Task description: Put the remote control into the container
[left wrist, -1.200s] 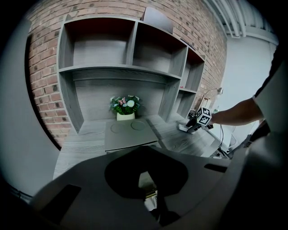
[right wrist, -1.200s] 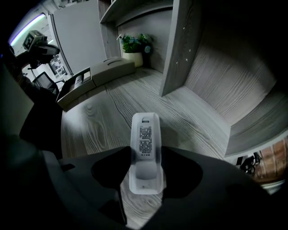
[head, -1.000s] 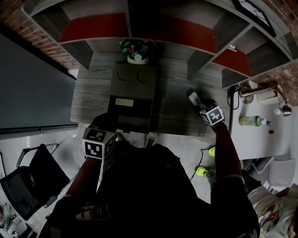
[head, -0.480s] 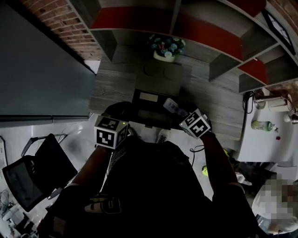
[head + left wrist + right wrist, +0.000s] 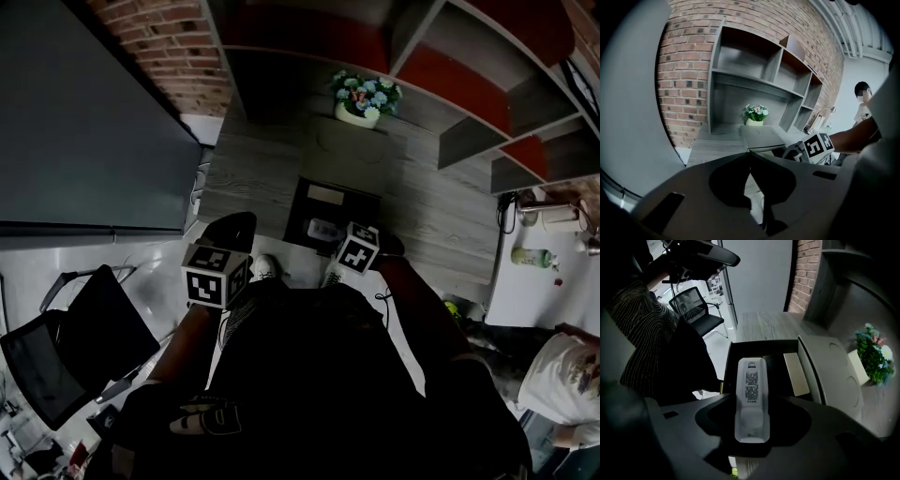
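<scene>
The white remote control (image 5: 751, 399) stands lengthwise between the jaws of my right gripper (image 5: 751, 405), which is shut on it. It hangs over the open dark container (image 5: 776, 363), whose grey lid (image 5: 829, 376) lies folded back beside it. In the head view the remote (image 5: 323, 228) and right gripper (image 5: 332, 236) sit over the container's (image 5: 298, 217) near end. My left gripper (image 5: 232, 227) hovers at the desk's front edge, left of the container. Its jaws (image 5: 750, 154) meet at the tips with nothing between them. The right gripper's marker cube (image 5: 816, 146) shows there too.
A pot of flowers (image 5: 364, 98) stands behind the lid on the wooden desk (image 5: 244, 178), under grey and red shelves. An office chair (image 5: 66, 337) is on the floor at left. A white counter with a bottle (image 5: 528, 255) and a person (image 5: 562, 375) are at right.
My right gripper has carried the remote leftward from the desk's right side to over the open container. The left gripper has shifted slightly along the desk's front edge.
</scene>
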`<state>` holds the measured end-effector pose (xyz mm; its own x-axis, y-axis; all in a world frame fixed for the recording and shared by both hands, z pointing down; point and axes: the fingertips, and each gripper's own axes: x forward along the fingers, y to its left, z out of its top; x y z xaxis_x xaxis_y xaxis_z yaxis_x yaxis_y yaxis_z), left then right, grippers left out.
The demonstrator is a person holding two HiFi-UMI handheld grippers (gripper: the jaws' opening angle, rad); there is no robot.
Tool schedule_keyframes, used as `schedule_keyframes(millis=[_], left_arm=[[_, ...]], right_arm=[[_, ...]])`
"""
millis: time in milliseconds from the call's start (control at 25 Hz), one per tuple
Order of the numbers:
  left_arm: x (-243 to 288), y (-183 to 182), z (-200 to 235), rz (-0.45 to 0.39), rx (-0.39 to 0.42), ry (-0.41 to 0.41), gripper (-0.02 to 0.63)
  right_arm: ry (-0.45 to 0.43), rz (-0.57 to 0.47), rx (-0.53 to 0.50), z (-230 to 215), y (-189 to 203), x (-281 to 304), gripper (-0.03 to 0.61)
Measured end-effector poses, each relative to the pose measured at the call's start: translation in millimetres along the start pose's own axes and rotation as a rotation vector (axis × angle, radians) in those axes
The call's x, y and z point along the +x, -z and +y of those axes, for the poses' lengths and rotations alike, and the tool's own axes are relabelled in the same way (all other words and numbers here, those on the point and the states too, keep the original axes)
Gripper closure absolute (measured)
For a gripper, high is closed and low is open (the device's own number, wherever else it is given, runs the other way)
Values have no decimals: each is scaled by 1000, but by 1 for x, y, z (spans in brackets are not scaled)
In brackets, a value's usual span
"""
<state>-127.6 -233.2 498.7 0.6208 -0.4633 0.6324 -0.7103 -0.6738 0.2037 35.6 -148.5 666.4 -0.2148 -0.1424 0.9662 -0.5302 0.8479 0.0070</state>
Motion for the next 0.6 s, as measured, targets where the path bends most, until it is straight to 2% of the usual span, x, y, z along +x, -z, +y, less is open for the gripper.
schedule_keyframes(millis=[200,360,480,600], left_arm=[[-14,11,32,9,-22,-5,607],[-19,10,47,-6,-16,19,607],[-22,11,55,-7,-3,46,607],[-24,13,58,-1,13,83,608]], right_arm=[[-32,65,-38,3,-11,12,359],[-67,125,4,6,-9,12,359],[-31,136,47,0,-5,10,359],[27,100,119,-5,-9,-2,359]])
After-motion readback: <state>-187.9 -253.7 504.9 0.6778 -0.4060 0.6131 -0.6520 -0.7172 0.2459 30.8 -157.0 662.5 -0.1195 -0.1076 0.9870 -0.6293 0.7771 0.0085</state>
